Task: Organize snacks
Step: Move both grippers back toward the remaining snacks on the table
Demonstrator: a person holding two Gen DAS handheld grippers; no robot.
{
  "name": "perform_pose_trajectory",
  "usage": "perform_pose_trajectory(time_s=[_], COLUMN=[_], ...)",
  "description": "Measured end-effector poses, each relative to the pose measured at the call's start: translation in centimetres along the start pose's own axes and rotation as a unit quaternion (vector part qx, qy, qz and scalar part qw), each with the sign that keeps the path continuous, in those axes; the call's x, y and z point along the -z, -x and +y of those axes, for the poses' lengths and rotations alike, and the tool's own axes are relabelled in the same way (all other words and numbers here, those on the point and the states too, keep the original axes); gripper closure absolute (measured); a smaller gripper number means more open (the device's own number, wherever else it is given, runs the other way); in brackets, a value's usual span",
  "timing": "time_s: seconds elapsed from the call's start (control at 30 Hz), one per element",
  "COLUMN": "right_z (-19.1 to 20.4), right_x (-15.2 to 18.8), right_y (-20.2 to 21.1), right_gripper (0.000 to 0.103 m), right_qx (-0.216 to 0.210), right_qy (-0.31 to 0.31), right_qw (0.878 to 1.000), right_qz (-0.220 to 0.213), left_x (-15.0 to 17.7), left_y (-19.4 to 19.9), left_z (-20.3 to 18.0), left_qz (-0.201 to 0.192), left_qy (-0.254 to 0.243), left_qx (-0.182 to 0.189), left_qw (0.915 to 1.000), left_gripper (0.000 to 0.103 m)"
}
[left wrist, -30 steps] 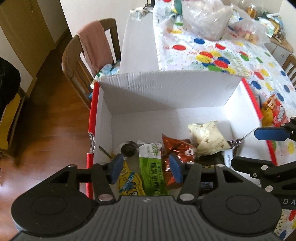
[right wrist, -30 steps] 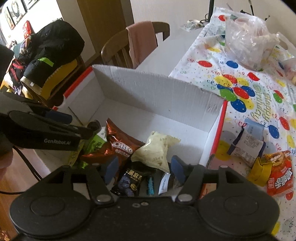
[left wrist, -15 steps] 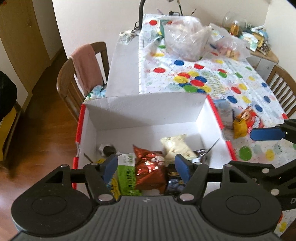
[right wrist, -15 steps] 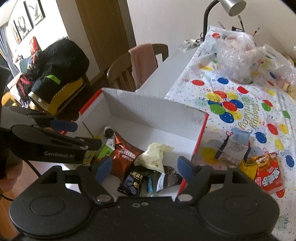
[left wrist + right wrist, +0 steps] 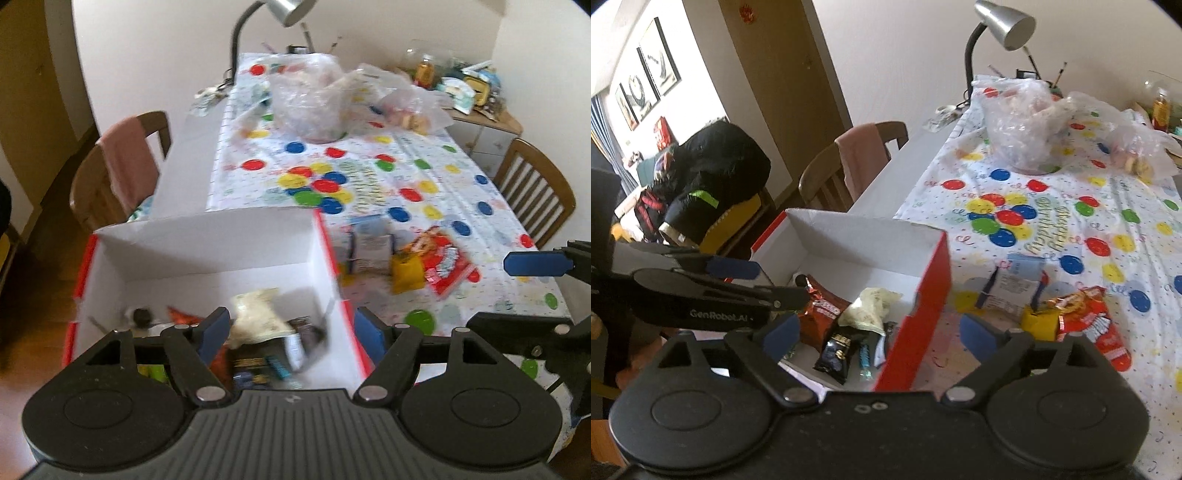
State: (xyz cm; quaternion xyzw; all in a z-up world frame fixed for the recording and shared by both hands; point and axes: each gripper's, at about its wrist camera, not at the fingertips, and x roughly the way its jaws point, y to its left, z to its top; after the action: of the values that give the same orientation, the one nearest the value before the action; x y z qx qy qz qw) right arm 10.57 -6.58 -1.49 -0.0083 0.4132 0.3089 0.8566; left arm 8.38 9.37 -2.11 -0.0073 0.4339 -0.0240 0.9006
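Observation:
A white cardboard box (image 5: 207, 243) with red outer walls (image 5: 934, 277) stands at the table's near left corner. Inside lie a cream packet (image 5: 258, 314), an Oreo packet (image 5: 822, 308), a dark packet (image 5: 838, 349) and other snacks. To its right on the tablecloth lie a red snack bag (image 5: 447, 266), a yellow packet (image 5: 406, 273) and a blue-and-white packet (image 5: 1015, 284). My left gripper (image 5: 291, 328) hangs above the box's near right corner, its jaws opening with nothing held. My right gripper (image 5: 879, 332) straddles the box's right wall from above, its jaws opening and empty.
Clear plastic bags (image 5: 314, 103) and a desk lamp (image 5: 1004, 26) occupy the far end of the balloon-print tablecloth (image 5: 1071, 206). A chair with a pink cloth (image 5: 125, 170) stands left of the table, another chair (image 5: 535, 199) on the right. A black jacket (image 5: 713, 177) lies further left.
Both grippers have drawn back and up from the box, and their jaws have spread wider. More of the table and the loose snacks beside the box now shows.

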Motion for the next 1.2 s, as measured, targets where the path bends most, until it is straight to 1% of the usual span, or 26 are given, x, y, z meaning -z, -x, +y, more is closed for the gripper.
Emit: perform_pose_trajectory(time_s=[0.07,0.17,0.27,0.47,0.6,0.7,0.8,0.9,1.03,1.13,1.2], right_z=[-1.3,-3.5,-6.1,-11.1,-14.3,-16.4,-18.1,-20.0,-22.0,-23.3,-24.0], right_x=[0.4,0.9,1.5,2.3,2.7,2.9,3.0,3.1,3.5,3.9,4.2], right_y=[1.0,2.5,3.9,5.4,5.6,5.3,4.5,3.4,2.6,2.6,2.7], right_gripper=[0.005,0.002,0.001,0.000,0.000,0.000,0.000,0.001,0.001,0.001,0.001], right_qx=[0.002,0.004,0.007,0.033,0.053,0.063,0.076,0.077,0.073,0.066,0.064], right_qy=[-0.003,-0.011,-0.019,-0.028,-0.023,-0.018,-0.002,0.007,0.004,-0.002,-0.007], right_qw=[1.000,1.000,0.999,0.999,0.998,0.998,0.997,0.996,0.996,0.996,0.996], right_qz=[-0.008,-0.018,-0.025,-0.017,-0.003,0.011,0.026,0.044,0.056,0.061,0.063], left_x=[-0.1,-0.4,-0.7,-1.2,-1.7,-2.2,-2.8,-3.4,-4.1,-4.6,-4.8], left_y=[-0.3,-0.9,-1.7,-3.9,-5.8,-7.6,-9.7,-12.1,-15.3,-18.1,-19.6], left_z=[-1.6,-3.7,-5.9,-9.6,-11.6,-12.8,-13.8,-14.4,-15.1,-15.0,-14.9], left_qz=[-0.002,-0.004,-0.005,0.009,0.020,0.034,0.049,0.072,0.099,0.129,0.142], left_qy=[-0.001,0.002,0.001,-0.001,0.005,0.016,0.021,0.033,0.042,0.065,0.081], left_qx=[0.008,0.023,0.026,0.034,0.026,0.019,0.004,-0.005,-0.014,-0.021,-0.024], left_qw=[1.0000,0.9997,0.9996,0.9994,0.9994,0.9991,0.9986,0.9969,0.9941,0.9893,0.9863], left_gripper=[0.025,0.025,0.024,0.024,0.024,0.024,0.024,0.024,0.024,0.024,0.024])
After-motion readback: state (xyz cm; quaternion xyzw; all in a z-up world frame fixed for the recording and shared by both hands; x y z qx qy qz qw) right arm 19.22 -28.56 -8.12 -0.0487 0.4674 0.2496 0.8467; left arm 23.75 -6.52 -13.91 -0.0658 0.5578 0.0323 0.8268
